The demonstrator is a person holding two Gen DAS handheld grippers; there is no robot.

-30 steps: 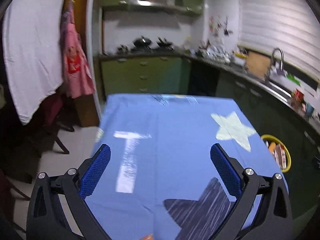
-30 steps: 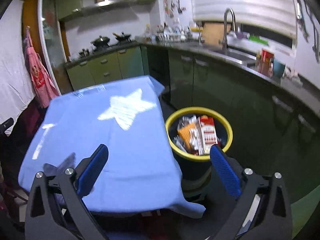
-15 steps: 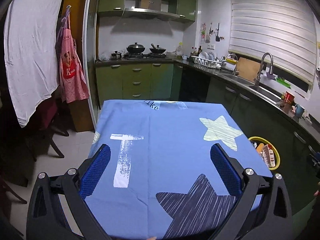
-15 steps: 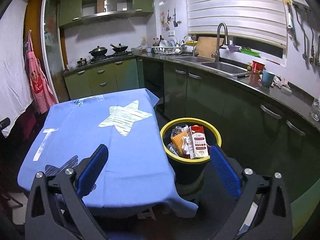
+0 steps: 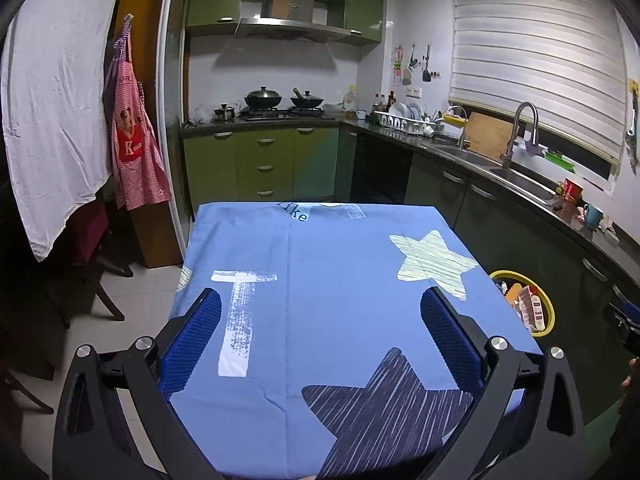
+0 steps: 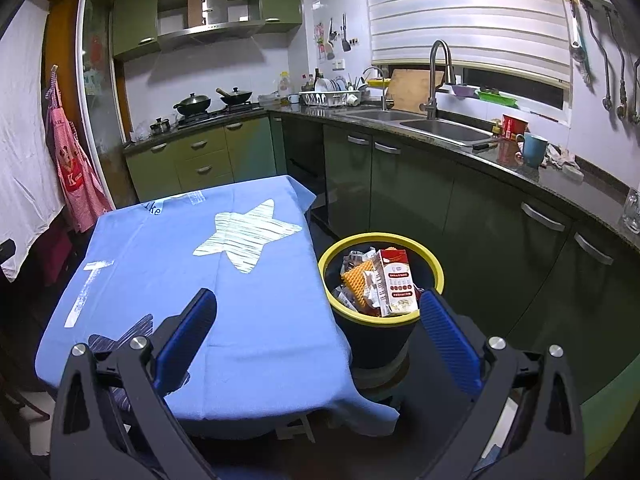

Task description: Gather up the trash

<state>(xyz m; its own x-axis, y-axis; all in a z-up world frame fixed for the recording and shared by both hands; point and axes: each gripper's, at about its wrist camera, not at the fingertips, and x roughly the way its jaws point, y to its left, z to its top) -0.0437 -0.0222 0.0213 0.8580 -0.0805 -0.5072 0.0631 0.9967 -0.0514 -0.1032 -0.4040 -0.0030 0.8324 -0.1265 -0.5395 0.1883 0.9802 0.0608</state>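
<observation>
A black bin with a yellow rim (image 6: 380,240) stands on the floor right of the table, filled with trash: a red and white carton (image 6: 396,284), an orange waffled piece (image 6: 358,280) and wrappers. The same bin (image 5: 544,304) shows at the right edge of the left wrist view. A blue cloth with star prints covers the table (image 5: 328,288) (image 6: 192,280); I see no loose trash on it. My left gripper (image 5: 320,320) hangs open above the table's near end. Held high in front of the bin and the table corner, my right gripper (image 6: 316,320) is open and holds nothing.
Green cabinets and a dark counter with a sink (image 6: 444,128) run along the right wall. A stove with pots (image 5: 280,104) is at the back. A red apron (image 5: 132,148) and a white sheet (image 5: 48,112) hang at left above a dark chair (image 5: 88,264).
Both grippers have drawn back and up from the table and bin, so more of the kitchen shows. Their jaws stay open throughout.
</observation>
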